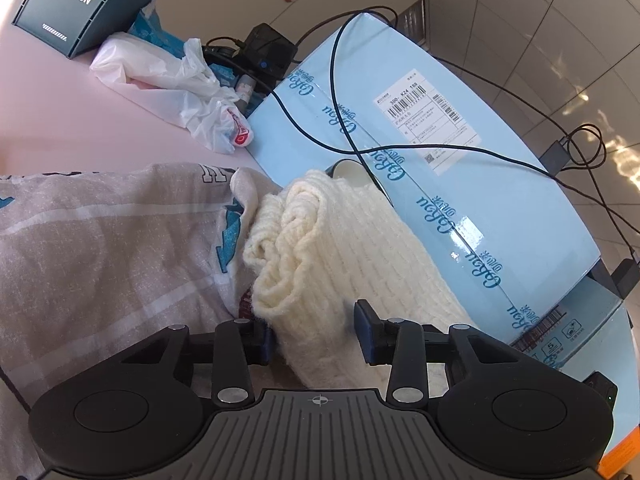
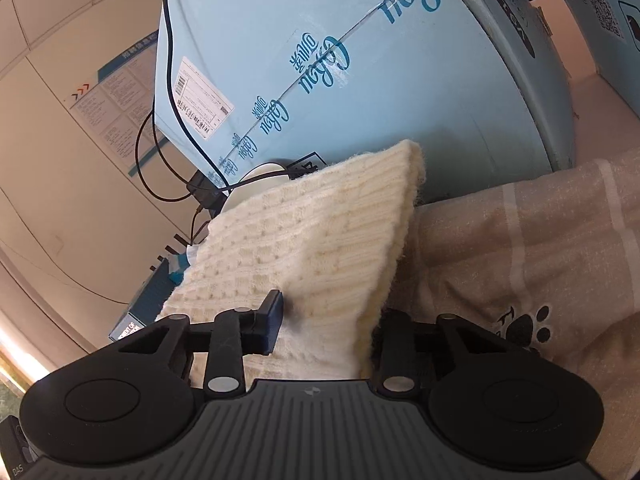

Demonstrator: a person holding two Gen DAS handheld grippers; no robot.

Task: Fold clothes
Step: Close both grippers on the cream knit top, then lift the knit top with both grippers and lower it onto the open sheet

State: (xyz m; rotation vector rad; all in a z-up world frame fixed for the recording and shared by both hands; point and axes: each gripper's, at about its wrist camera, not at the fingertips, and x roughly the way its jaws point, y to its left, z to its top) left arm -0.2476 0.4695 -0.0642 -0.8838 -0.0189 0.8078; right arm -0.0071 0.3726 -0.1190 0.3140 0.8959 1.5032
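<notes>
A folded cream knit sweater lies on top of a beige plaid garment with teal print. My left gripper stands with its jaws apart around the near end of the sweater, one blue pad on each side of the thick fold. In the right wrist view the same sweater fills the centre, over the beige plaid garment with a paw print. My right gripper has its jaws apart around the sweater's other end; the right finger is partly hidden behind the fold.
A big light-blue carton with black cables across it stands right behind the clothes, also close in the right wrist view. A white plastic bag and a grey box sit on the pink table.
</notes>
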